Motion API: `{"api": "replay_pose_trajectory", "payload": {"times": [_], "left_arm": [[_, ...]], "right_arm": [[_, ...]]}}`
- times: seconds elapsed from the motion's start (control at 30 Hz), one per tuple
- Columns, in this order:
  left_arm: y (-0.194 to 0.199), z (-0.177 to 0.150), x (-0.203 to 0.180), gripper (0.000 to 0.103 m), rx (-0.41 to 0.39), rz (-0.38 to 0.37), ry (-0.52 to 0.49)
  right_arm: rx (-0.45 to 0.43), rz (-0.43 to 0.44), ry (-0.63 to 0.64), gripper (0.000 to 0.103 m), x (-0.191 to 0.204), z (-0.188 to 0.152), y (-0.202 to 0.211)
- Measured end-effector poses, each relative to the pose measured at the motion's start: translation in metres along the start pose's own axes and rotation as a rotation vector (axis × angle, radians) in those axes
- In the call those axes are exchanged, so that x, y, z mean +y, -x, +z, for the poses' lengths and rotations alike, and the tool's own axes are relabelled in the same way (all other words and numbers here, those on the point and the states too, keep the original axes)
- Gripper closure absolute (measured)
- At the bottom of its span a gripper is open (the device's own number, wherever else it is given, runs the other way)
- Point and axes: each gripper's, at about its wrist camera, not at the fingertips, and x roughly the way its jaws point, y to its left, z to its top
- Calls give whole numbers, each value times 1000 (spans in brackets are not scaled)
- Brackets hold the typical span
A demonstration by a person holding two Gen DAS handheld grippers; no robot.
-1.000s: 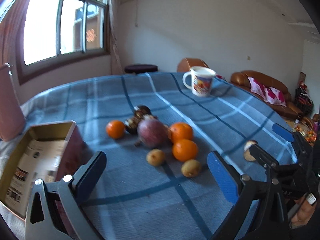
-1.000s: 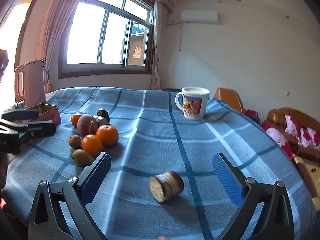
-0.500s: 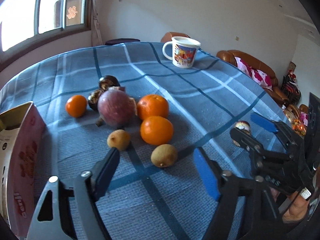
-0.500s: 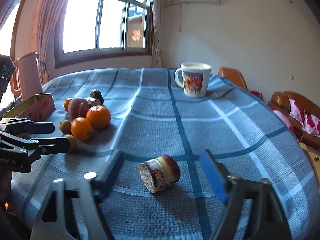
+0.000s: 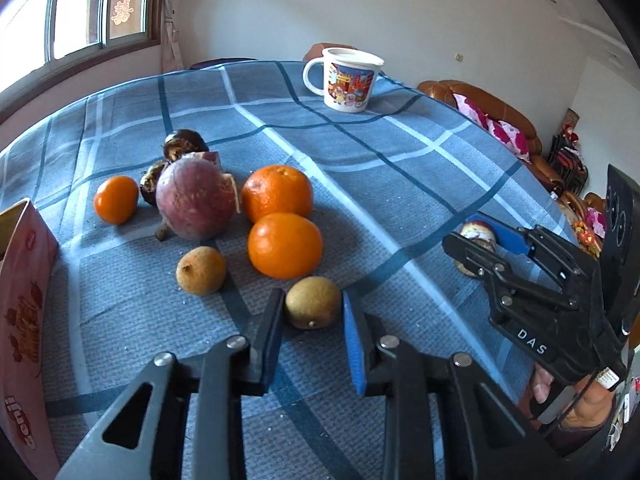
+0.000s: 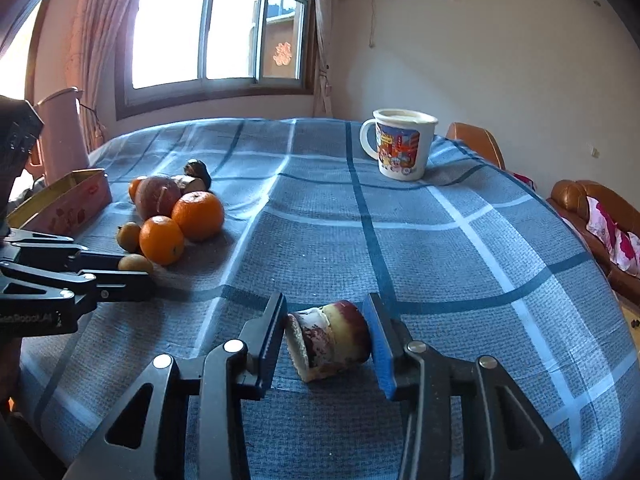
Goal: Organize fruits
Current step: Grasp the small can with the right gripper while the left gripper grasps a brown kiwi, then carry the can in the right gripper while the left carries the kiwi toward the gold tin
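Observation:
My left gripper [image 5: 313, 318] has closed around a brown kiwi [image 5: 313, 302] on the blue checked tablecloth [image 5: 400, 168]; the pads touch its sides. Behind it lie two oranges [image 5: 285, 245], a tan round fruit [image 5: 201, 270], a big purple fruit [image 5: 195, 199], a small orange [image 5: 115, 199] and dark mangosteens [image 5: 185, 142]. My right gripper [image 6: 326, 336] has closed around a cut red-and-cream fruit piece [image 6: 330, 338] lying on its side. The right gripper also shows in the left wrist view [image 5: 486, 240].
A pink open box [image 5: 24, 292] stands at the left, also visible in the right wrist view [image 6: 68, 200]. A printed white mug [image 6: 402, 144] stands at the far side. A pink kettle [image 6: 64, 132] is beyond the box. A brown sofa [image 5: 492, 112] lies off the table's right.
Both grippers moved forward and down and narrowed from wide open: the left onto the kiwi, the right onto the cut fruit piece.

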Motion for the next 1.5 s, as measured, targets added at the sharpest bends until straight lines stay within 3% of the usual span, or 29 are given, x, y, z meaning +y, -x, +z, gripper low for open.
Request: {"api": "replay_pose_trajectory", "payload": {"times": [0.4, 0.67, 1.5], "left_arm": [[16, -3, -1, 73, -86, 4, -18], [29, -7, -3, 73, -162, 59, -58], [61, -10, 7, 73, -298, 189, -74]], "right_arm": [[-60, 5, 9, 61, 3, -1, 8], [-89, 36, 51, 61, 21, 0, 12], [-141, 97, 108, 61, 54, 12, 22]]}}
